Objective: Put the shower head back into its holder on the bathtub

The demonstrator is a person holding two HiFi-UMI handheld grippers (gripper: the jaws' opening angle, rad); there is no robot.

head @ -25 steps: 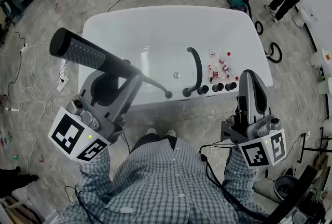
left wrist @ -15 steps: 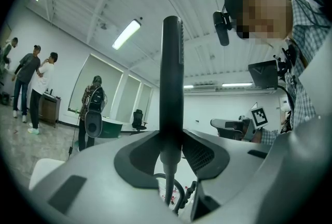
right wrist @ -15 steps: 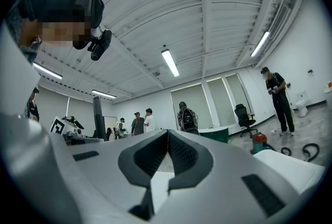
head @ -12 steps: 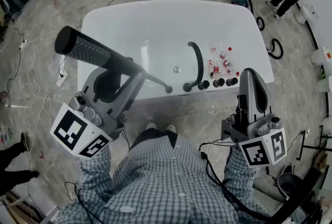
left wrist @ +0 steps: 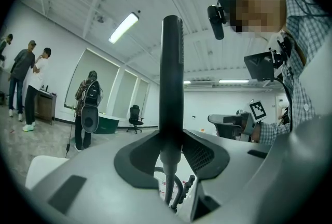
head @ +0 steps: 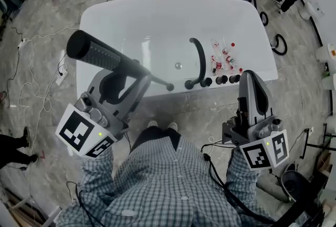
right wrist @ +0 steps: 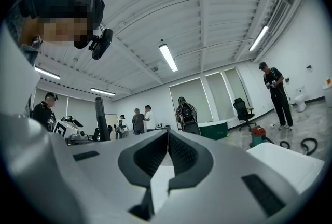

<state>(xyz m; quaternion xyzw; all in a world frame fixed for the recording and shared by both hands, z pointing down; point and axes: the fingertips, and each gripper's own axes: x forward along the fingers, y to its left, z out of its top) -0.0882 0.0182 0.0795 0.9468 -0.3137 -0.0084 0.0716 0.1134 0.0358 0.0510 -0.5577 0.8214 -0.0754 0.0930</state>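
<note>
Black shower head (head: 102,55): gripped tight in left claw (head: 137,76), held up before white bathtub (head: 131,21).
Right claw (head: 251,83): clenched on nothing, near black knobs (head: 221,79).

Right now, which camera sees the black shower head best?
The head view: the whole shower head shows, clamped in the left gripper by the bathtub. The left gripper view shows it foreshortened between the jaws; the right gripper view, a small distant bar.
</note>
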